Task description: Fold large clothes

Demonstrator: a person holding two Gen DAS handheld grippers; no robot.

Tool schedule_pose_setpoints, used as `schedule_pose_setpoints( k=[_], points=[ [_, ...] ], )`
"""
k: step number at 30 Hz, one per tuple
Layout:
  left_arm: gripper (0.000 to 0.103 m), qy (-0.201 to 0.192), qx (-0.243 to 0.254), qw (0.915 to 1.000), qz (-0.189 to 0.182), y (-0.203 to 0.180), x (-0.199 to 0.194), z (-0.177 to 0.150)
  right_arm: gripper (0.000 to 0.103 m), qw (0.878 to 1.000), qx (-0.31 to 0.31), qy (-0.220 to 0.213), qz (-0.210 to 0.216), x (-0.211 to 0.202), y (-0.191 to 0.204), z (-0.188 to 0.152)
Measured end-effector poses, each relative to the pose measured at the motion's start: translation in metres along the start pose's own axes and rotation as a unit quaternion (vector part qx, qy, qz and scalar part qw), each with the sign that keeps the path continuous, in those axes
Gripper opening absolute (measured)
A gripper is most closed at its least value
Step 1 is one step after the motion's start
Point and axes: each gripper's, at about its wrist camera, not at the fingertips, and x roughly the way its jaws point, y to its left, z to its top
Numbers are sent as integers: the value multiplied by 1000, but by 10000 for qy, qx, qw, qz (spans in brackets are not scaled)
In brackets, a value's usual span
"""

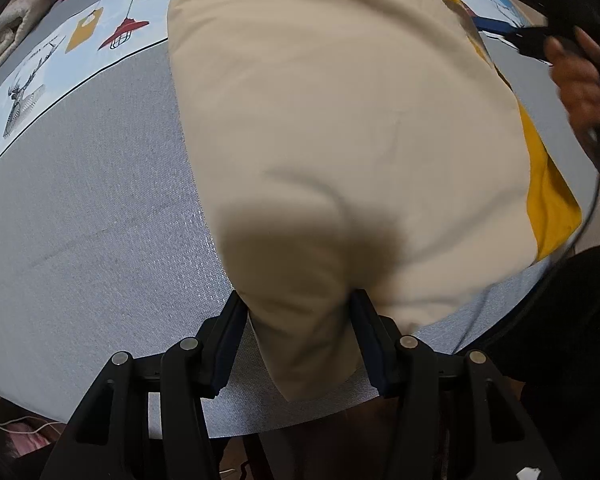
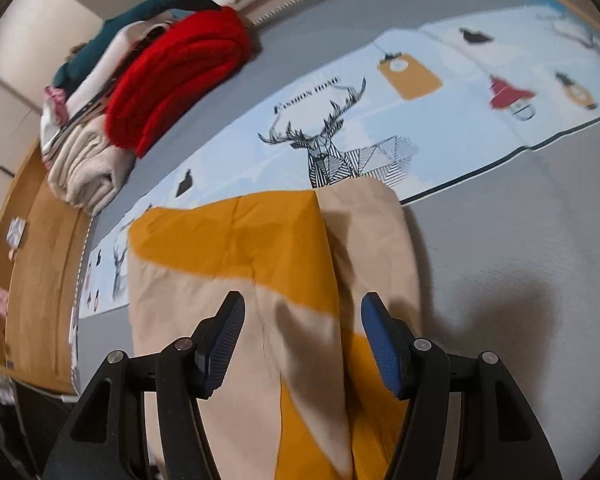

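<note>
A: We begin with the large beige and mustard-yellow cloth garment (image 1: 340, 128), which lies spread on the grey woven bed cover (image 1: 92, 216). From the left wrist view, its beige panel covers most of the garment and a yellow strip shows along its far right edge.

B: And the left gripper (image 1: 298, 320)?

A: Its black fingers (image 1: 230, 332) stand apart, with a fold of the beige cloth lying between them. We cannot tell whether either pad touches the cloth.

B: In the right wrist view we see the same garment (image 2: 236, 240), yellow toward the far end, beige nearer. The right gripper (image 2: 302, 324) sits over it, its blue-padded fingers (image 2: 380, 344) spread wide with the cloth below them.

A: Beyond the garment runs the pale blue printed band with a line-drawn deer and hanging lamps (image 2: 340, 148). Farther behind it, to the left, we see a stack of folded textiles topped by a red knitted piece (image 2: 180, 76).

B: To the garment's right, in the left wrist view, a bare hand (image 1: 580, 80) grips the other tool.
</note>
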Motion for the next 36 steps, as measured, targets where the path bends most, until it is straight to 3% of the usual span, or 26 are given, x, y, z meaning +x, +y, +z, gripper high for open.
schedule_pose_setpoints(
  k=[2,3,4,7,8,10,12,14,17,19,21,24,26,27,29,31,32,34,36],
  points=[
    [51,9,-12,10000,-18,1,0,0,48,9998,136,110,129,16,-2,7],
    [51,12,-35,10000,-47,3,0,1,13,9994,164,168,243,22,-1,10],
    [51,10,-51,10000,-74,4,0,2,3,9990,142,204,361,26,1,12],
    [55,-94,-15,9997,-241,11,-4,3,1,9975,266,-455,473,5,-6,23],
    [55,-122,26,9995,-297,9,-5,3,1,9975,437,-509,240,5,-16,25],
    [56,-164,148,9994,-255,4,-5,1,2,9956,797,-229,-444,20,-40,24],
    [56,-117,216,9996,-157,3,-2,0,4,9930,919,38,-743,34,-51,20],
    [56,-53,117,9997,-207,4,-1,-1,7,9940,657,-21,-871,30,-41,21],
    [55,-83,12,9992,-399,11,-7,-1,23,9907,337,-319,-1279,6,-27,16],
    [54,-248,-61,9981,-569,17,-19,-1,26,9913,187,-525,-1189,-17,-21,9],
    [53,-462,-92,9963,-725,24,-34,1,26,9963,-215,-540,-640,-38,-10,-2],
    [49,-716,-170,9936,-862,27,-49,5,26,9887,-1498,-42,-20,-52,20,-35],
    [38,-860,-248,9916,-933,30,-56,10,26,9701,-2265,802,331,-45,31,-73],
    [36,-910,-263,9911,-934,33,-59,17,26,9610,-2508,1144,229,-37,31,-88],
    [26,-984,-221,9905,-939,26,-60,22,26,9233,-3235,2018,-462,-11,23,-135],
    [24,-1047,-56,9899,-950,21,-66,40,27,8945,-3793,2212,-846,-4,18,-160],
    [24,-1056,-5,9900,-934,15,-68,35,27,8926,-3866,2154,-858,-7,18,-162],
    [24,-927,140,9914,-910,8,-59,55,27,9046,-3587,2161,-794,-10,16,-156],
    [26,-500,207,9954,-791,11,-32,62,27,9098,-3427,2207,-783,-12,14,-151]
  ],
)
